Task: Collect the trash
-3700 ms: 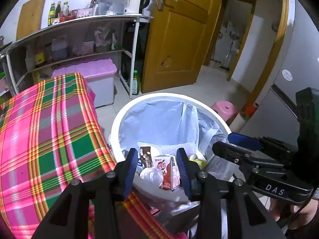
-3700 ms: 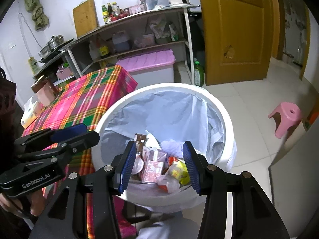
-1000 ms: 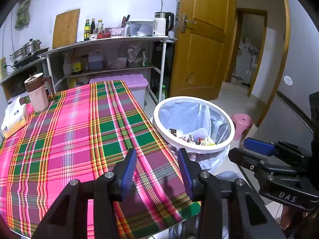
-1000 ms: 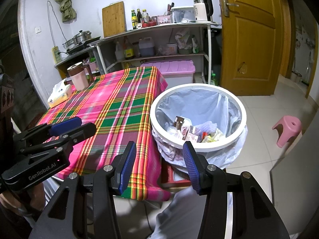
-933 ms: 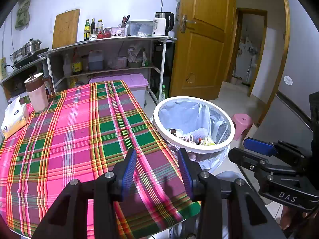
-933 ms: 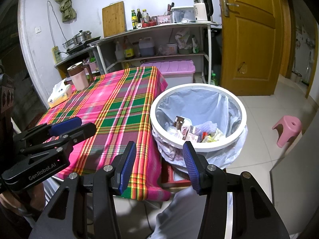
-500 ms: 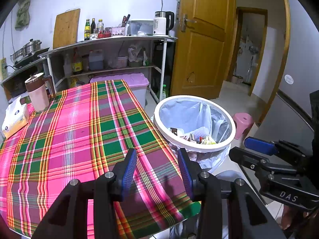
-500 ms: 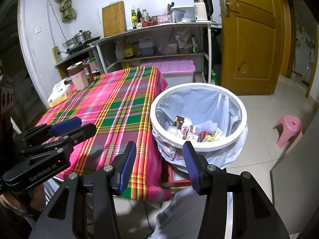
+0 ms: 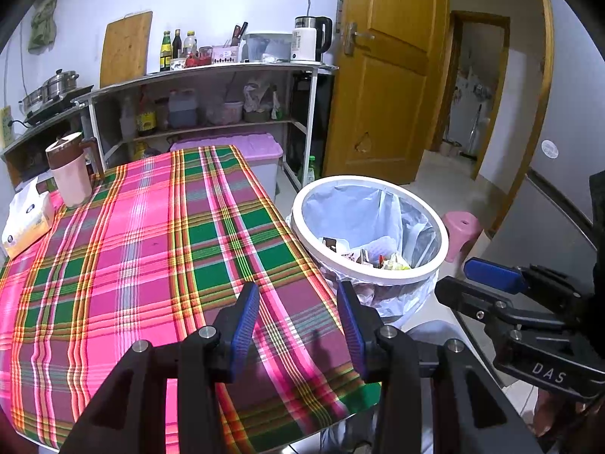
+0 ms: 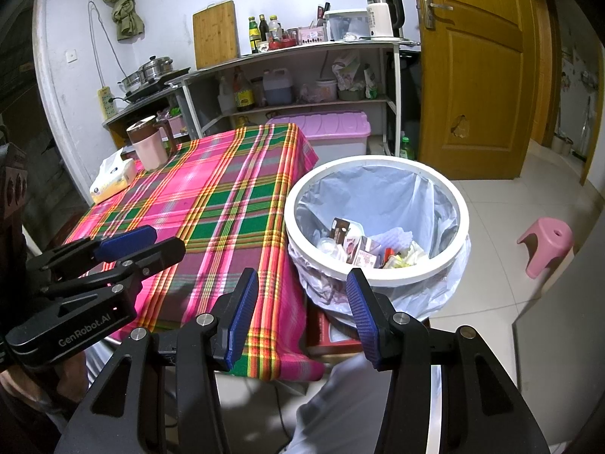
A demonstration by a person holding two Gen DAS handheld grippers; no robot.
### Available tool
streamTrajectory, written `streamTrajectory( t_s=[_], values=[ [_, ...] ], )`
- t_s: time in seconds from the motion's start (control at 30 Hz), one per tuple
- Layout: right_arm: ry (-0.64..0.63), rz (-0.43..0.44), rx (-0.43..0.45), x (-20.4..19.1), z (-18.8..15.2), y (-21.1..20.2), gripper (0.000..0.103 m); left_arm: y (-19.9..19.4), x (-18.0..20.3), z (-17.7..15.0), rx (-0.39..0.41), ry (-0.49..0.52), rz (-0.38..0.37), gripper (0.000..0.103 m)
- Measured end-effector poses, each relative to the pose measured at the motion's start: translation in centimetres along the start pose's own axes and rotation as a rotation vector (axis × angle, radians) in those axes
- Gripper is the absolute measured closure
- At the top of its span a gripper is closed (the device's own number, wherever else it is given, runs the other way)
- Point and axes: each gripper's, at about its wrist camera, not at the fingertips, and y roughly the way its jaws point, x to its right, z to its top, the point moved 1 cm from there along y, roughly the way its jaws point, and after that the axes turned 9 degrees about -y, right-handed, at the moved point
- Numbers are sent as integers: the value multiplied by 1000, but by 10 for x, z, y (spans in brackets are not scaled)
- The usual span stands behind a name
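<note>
A white-rimmed trash bin point(image 9: 435, 223) point(image 10: 463, 212) with a pale liner stands beside the table's right edge. Cartons and wrappers point(image 10: 365, 251) point(image 9: 382, 259) lie inside it. My left gripper point(image 9: 298, 314) is open and empty, held over the near corner of the plaid tablecloth point(image 9: 143, 249). It also shows in the right wrist view point(image 10: 132, 246). My right gripper point(image 10: 302, 306) is open and empty, held low in front of the bin and the cloth point(image 10: 234, 204). It also shows in the left wrist view point(image 9: 476, 283).
A pink jug point(image 9: 70, 176) point(image 10: 149, 145) and a tissue box point(image 9: 24, 221) point(image 10: 111, 179) stand at the table's far left. A metal shelf point(image 10: 302, 75) with bottles and a kettle lines the back wall. A pink stool point(image 10: 546, 244) and a wooden door point(image 10: 472, 68) are right.
Since 3.7 s ago both grippers have pulled back from over the bin to in front of the table. Over the last second almost nothing has moved.
</note>
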Motion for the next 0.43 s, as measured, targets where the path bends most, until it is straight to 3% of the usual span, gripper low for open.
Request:
streamTrajectory(
  t_s=[0.43],
  values=[
    [0, 1, -1, -1, -1, -1, 53, 3, -1, 0, 7, -1, 7, 60]
  ],
)
